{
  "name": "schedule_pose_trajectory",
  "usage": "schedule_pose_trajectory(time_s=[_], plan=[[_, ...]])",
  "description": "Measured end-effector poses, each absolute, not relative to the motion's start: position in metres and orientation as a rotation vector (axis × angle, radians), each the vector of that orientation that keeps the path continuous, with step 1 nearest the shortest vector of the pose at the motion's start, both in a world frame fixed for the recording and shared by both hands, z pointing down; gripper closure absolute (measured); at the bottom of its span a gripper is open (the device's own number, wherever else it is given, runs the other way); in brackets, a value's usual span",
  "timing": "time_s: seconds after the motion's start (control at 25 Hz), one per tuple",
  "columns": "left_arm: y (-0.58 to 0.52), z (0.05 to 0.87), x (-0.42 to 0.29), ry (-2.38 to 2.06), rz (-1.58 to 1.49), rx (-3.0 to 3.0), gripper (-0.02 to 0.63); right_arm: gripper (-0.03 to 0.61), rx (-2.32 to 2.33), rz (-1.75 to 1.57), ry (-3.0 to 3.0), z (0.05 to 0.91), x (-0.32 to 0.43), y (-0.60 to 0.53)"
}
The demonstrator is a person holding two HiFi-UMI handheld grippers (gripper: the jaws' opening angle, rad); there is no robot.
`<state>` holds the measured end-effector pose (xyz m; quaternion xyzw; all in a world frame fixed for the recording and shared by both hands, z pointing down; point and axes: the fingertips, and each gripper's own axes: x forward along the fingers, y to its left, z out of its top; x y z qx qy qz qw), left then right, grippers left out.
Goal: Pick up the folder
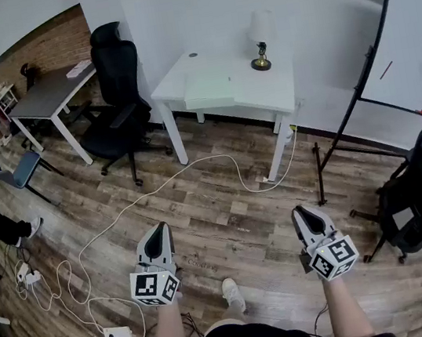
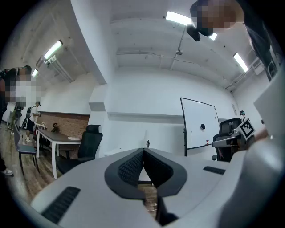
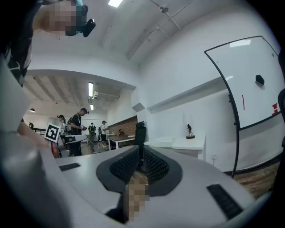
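While you stand well short of the white worktop (image 1: 272,92), both claws hang low & level w/ nothing to grip: left claw (image 1: 157,232) pressed together, empty; right claw (image 1: 303,211) same. Folder (image 1: 208,86) lies flat on that worktop, upper ctr of frame, left of a small dark figurine (image 1: 260,59), near the front edge, so prob. reachable from your side.

white table (image 1: 279,97), off-white folder (image 1: 208,86), black chair (image 1: 114,84), brown wood-plank floor (image 1: 224,201), red brick wall (image 1: 49,46), white whiteboard (image 1: 410,21) black-framed; left gripper (image 1: 156,232), right gripper (image 1: 305,211) light grey, black-and-white square markers
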<state>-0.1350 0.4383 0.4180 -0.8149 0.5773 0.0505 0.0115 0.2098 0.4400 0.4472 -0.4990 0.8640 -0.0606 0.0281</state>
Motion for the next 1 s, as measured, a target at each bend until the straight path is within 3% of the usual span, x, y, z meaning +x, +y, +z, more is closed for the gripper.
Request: schedule_pose_trajectory(time_s=[1.0], plan=[[0.28,0.433,-0.159,1.791,0.133,-2.616,0.6,0.531,-1.589,-0.329,2.636,0.47,0.181,0.288]])
